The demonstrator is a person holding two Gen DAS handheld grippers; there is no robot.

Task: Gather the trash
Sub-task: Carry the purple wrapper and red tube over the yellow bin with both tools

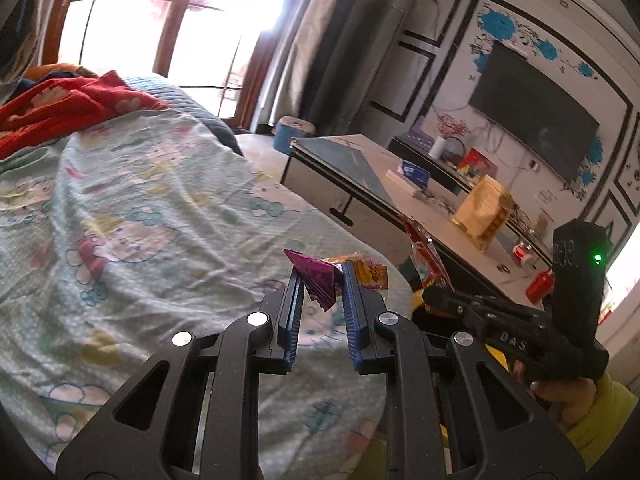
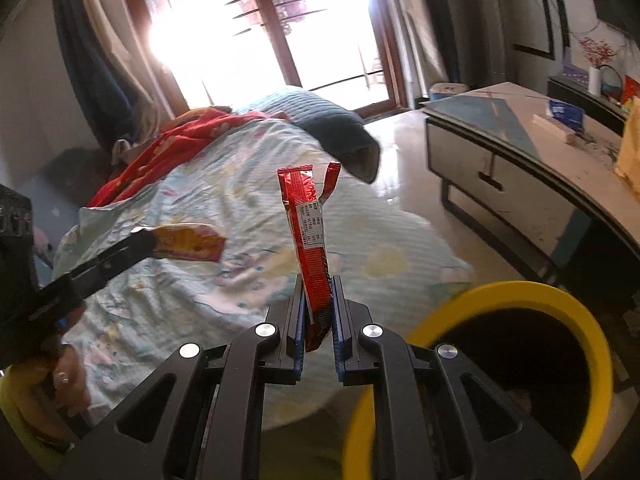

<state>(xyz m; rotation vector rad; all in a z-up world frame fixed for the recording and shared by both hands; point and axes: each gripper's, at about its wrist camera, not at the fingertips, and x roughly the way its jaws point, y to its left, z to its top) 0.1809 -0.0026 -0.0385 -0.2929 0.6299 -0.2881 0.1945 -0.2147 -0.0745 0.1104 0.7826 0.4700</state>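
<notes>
My left gripper [image 1: 320, 276] is shut on a crumpled purple foil wrapper [image 1: 318, 282] together with an orange-yellow snack wrapper [image 1: 370, 274], held above the bed edge. The right wrist view shows that gripper's tip [image 2: 142, 240] with the orange wrapper [image 2: 188, 243] sticking out. My right gripper [image 2: 316, 284] is shut on a long red snack wrapper [image 2: 310, 236] that stands upright above the bed. The red wrapper [image 1: 426, 256] also shows in the left wrist view beside the right gripper's black body [image 1: 520, 332]. A yellow-rimmed black bin [image 2: 520, 360] stands just right of my right gripper.
The bed [image 1: 140, 200] has a floral sheet, a red blanket [image 1: 68, 108] and a blue-grey quilt [image 2: 320, 120]. A low table [image 2: 520, 160] with a tissue pack and a yellow bag [image 1: 484, 210] stands at the right. A wall TV [image 1: 536, 112] and glass doors lie beyond.
</notes>
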